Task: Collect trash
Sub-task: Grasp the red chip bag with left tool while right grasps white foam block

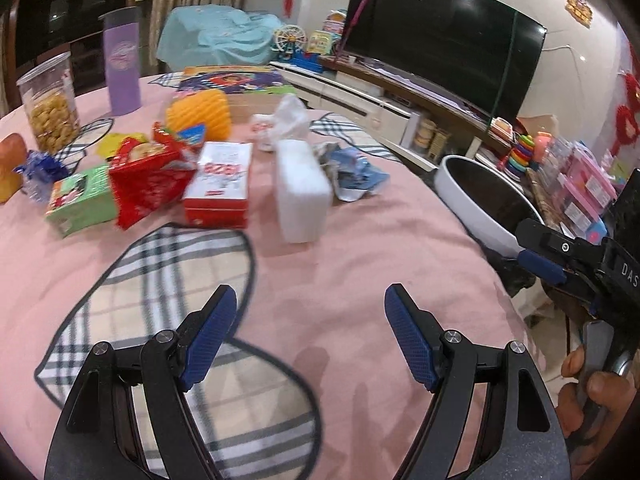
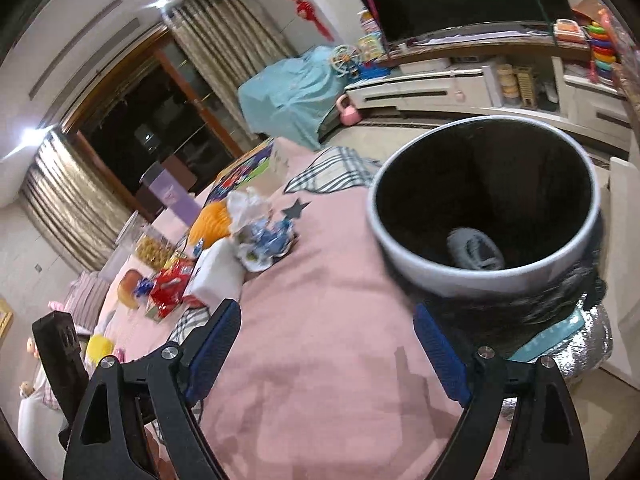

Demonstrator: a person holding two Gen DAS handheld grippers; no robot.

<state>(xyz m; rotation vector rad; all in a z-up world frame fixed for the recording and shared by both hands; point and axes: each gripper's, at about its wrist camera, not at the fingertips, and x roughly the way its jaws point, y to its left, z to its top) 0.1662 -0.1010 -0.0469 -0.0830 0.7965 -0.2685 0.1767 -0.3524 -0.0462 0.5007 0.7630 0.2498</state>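
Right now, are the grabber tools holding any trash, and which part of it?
No. The left tool and the right tool both stand open with nothing between their pads, only the pink tablecloth below.

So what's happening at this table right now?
A person holds a gripper in each hand over a pink-clothed table. Both the left gripper and right gripper are open and empty. Wrappers and boxes still litter the table; the bin beside it already holds one piece.
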